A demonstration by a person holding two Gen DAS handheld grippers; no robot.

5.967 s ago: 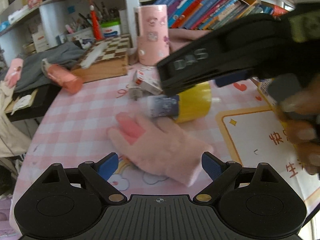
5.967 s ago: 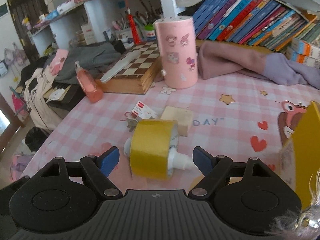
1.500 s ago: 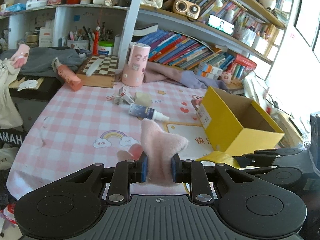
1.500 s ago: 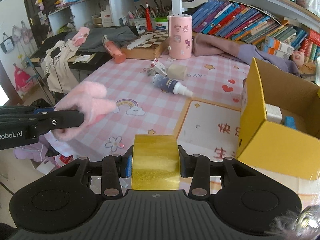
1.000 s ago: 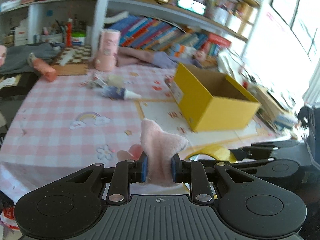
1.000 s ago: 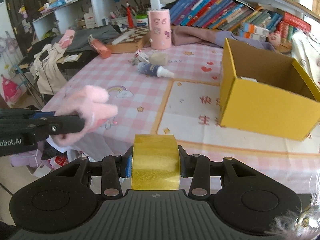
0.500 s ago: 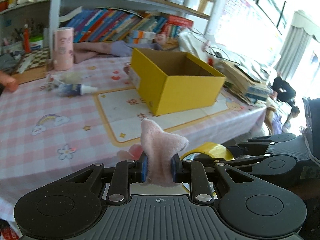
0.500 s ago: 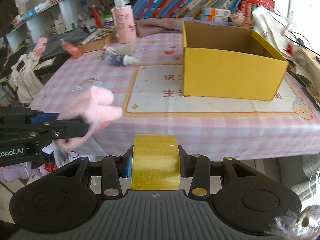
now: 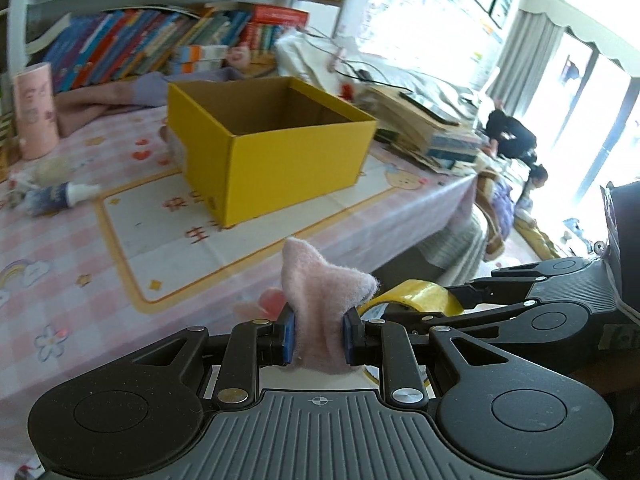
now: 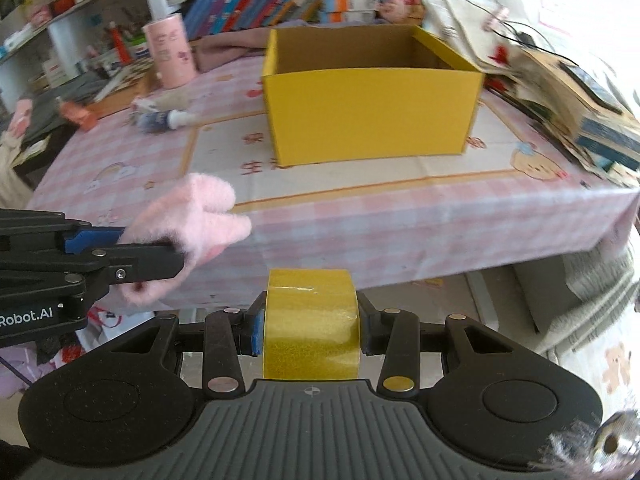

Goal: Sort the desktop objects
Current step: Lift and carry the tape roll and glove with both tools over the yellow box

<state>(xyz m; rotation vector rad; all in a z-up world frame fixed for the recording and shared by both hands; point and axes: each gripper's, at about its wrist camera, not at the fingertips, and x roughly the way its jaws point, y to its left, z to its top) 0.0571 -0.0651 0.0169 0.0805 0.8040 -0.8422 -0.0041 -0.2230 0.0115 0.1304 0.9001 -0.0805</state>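
Left tool (image 9: 318, 338) is clamped on a pink fuzzy glove (image 9: 320, 300); the glove is pinched between the blue pads (image 9: 287, 338) at lower centre of the left wrist view, its loose end standing up above them. In the right wrist view the same glove (image 10: 188, 216) is seen at left centre, held off the near edge of the counter (image 10: 400, 216). Right tool (image 10: 310, 334) is closed on a yellow tape roll (image 10: 310, 320), gripped across its width at lower centre of the right wrist view; the roll (image 9: 416, 298) is also seen at right centre of the left wrist view, just beside the glove. Both held items are carried in front of the counter edge, not resting on it. An open yellow cardboard box (image 10: 372, 100) is placed on a printed mat (image 10: 224, 152) at upper centre of both views; what it contains cannot be made out. On the pink checked cloth, upper left, a small blue bottle with a white cap (image 10: 164, 120) is lying on its side, with a pink cylindrical container (image 10: 168, 56) standing upright behind it. A stack of books and papers (image 10: 576, 100) is seen at the right end of the counter. Shelves of books (image 9: 160, 44) are seen behind, blurred.
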